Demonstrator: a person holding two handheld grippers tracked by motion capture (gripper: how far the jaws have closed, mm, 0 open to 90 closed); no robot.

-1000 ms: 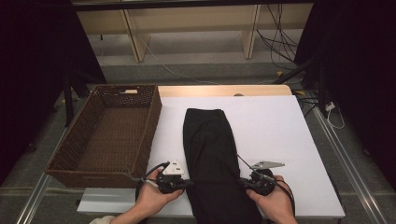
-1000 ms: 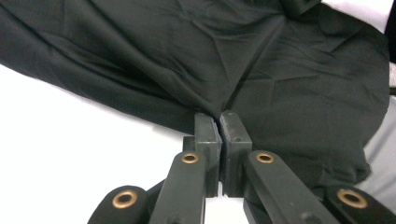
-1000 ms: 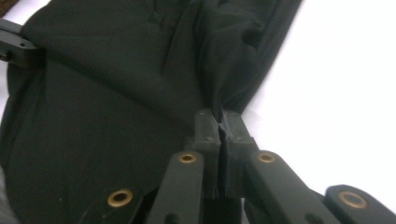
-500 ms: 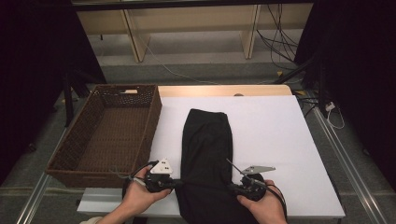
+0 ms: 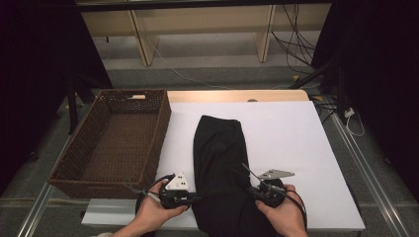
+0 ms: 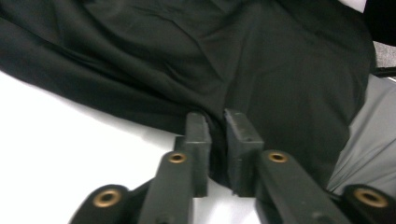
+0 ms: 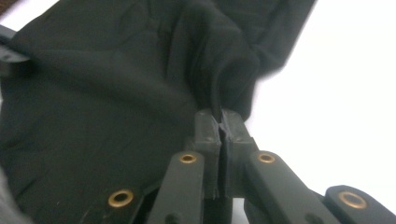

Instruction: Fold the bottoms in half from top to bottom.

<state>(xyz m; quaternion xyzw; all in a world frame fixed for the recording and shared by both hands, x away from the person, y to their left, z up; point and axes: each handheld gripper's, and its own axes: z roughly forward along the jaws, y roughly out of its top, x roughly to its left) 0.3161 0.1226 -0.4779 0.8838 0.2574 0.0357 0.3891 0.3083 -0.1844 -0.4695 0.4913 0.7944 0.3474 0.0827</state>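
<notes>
A long black garment point(image 5: 220, 158) lies lengthwise on the white table point(image 5: 296, 138), its near end hanging over the front edge. My left gripper point(image 5: 194, 198) is at the garment's left edge near the front. In the left gripper view its jaws point(image 6: 217, 119) have just been opening; a narrow gap stands between the pads, with a fold of the black cloth point(image 6: 233, 60) still loosely in it. My right gripper point(image 5: 251, 190) is at the garment's right edge. In the right gripper view its jaws point(image 7: 219, 116) are shut on a pinched ridge of the cloth point(image 7: 116, 79).
A brown wicker basket point(image 5: 133, 92) stands at the table's left, close beside the garment. Bare white tabletop lies to the right of the garment and beyond it. Wooden shelving and cables are on the floor behind the table.
The left hand has shifted a little to the left and rolled, so its grey plate now faces up. The garment and the right hand have stayed where they were.
</notes>
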